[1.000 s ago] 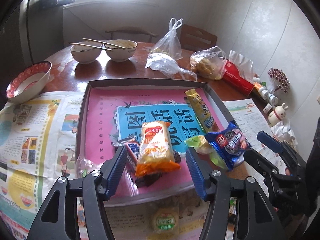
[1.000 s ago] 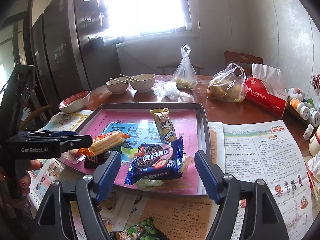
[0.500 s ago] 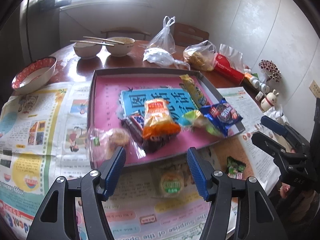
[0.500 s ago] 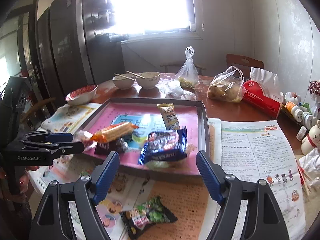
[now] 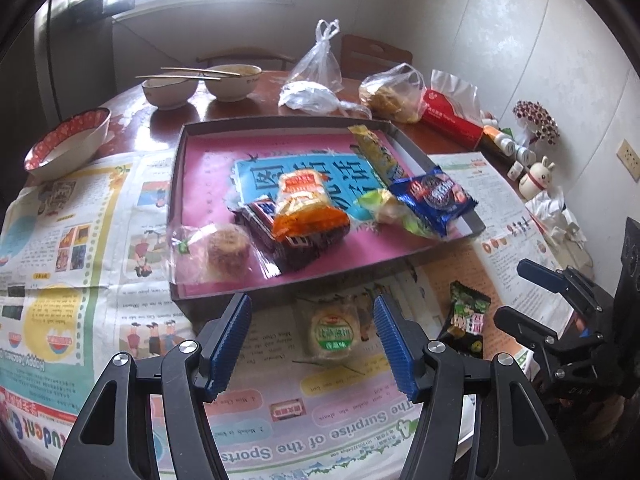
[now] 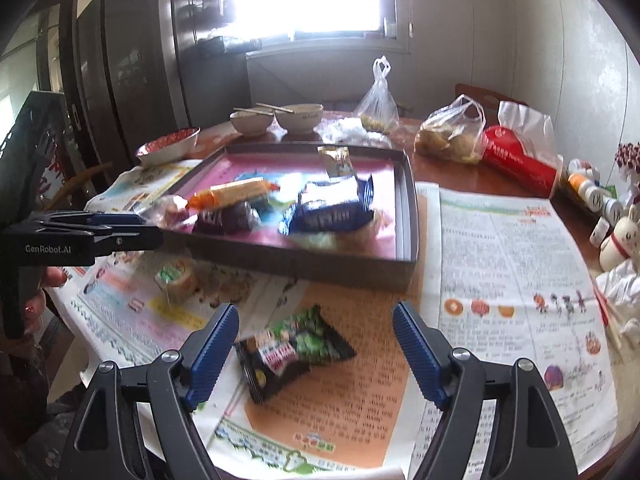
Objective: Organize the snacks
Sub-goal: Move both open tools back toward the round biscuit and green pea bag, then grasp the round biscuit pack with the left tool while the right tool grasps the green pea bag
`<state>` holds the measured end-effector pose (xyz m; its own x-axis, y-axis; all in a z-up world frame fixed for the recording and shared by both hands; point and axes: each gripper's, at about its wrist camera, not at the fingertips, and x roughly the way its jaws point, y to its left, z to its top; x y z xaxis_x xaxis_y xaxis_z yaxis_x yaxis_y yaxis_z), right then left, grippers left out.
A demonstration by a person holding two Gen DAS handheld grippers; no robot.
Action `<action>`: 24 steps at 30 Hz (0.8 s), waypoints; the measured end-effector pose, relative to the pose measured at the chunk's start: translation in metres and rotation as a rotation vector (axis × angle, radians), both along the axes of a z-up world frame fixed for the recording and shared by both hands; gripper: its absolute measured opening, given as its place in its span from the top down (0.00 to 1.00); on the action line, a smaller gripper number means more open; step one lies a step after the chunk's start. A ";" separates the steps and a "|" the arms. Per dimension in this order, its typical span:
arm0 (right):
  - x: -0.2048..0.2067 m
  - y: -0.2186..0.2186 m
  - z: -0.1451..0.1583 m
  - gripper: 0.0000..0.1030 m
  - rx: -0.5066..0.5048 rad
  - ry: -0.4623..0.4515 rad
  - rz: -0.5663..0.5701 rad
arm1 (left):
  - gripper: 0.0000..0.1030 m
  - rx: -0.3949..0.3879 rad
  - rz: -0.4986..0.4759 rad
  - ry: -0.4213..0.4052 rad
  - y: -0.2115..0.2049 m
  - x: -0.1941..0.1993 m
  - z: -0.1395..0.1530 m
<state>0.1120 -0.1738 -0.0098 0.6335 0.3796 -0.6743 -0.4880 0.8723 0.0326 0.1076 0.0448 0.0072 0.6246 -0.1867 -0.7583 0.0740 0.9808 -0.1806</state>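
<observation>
Between our left gripper's (image 5: 312, 334) open jaws, on the newspaper (image 5: 80, 248) below, lies a round biscuit pack (image 5: 334, 330); nothing is gripped. Our right gripper (image 6: 316, 344) also holds its jaws apart and empty above a green-and-black packet (image 6: 292, 350) on the paper. Just beyond both sits the tray (image 5: 178, 184) with a pink liner, holding a wrapped cake (image 5: 224, 250) at its near left corner, an orange pack (image 5: 306, 204) on a dark bar (image 5: 280, 236), a blue cookie pack (image 5: 434, 196) overhanging the right edge, and a yellow bar (image 5: 376, 152) farther back. Bowls (image 5: 200, 86) with chopsticks, plastic bags (image 5: 390, 92) and a tissue pack (image 5: 452, 116) stand at the far side of the surface (image 5: 132, 124).
</observation>
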 end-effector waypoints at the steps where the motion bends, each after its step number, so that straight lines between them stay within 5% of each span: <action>1: 0.000 0.000 -0.002 0.23 -0.003 0.005 0.006 | 0.36 0.004 -0.002 0.006 -0.002 0.000 -0.002; 24: 0.002 0.028 -0.045 0.23 -0.105 0.046 0.140 | 0.36 0.055 -0.026 0.088 -0.021 0.010 -0.034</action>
<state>0.1138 -0.1457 -0.0551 0.5465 0.3882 -0.7420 -0.6053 0.7954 -0.0297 0.1175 0.0239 -0.0270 0.5506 -0.1585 -0.8196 0.0858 0.9874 -0.1333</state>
